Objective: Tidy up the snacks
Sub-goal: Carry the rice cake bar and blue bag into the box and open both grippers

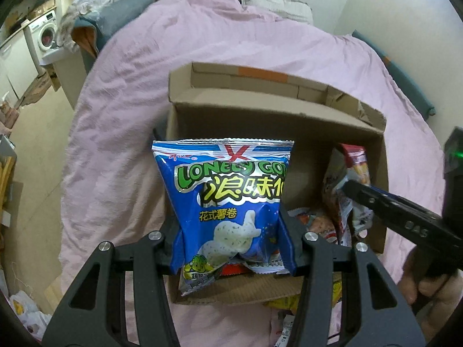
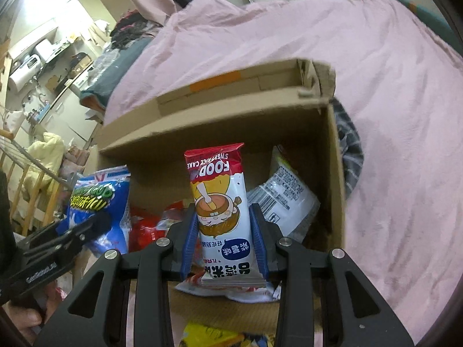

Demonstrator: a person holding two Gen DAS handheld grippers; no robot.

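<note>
My left gripper [image 1: 230, 240] is shut on a blue Lonely God chip bag [image 1: 228, 202], held upright over the left side of an open cardboard box [image 1: 260, 115]. My right gripper [image 2: 224, 237] is shut on a red and white sweet rice cake packet [image 2: 221, 211], held upside down over the same box [image 2: 220, 121]. The right gripper shows at the right of the left wrist view [image 1: 402, 211]. The left gripper [image 2: 58, 245] and the blue bag [image 2: 98, 202] show at the left of the right wrist view. Several snack packets [image 2: 286, 199] lie inside the box.
The box sits on a bed with a pink cover [image 1: 202, 34]. Loose yellow packets [image 2: 211, 335] lie in front of the box. A dark checked cloth [image 2: 351, 150] lies beside its right wall. A washing machine [image 1: 46, 33] and clutter stand at far left.
</note>
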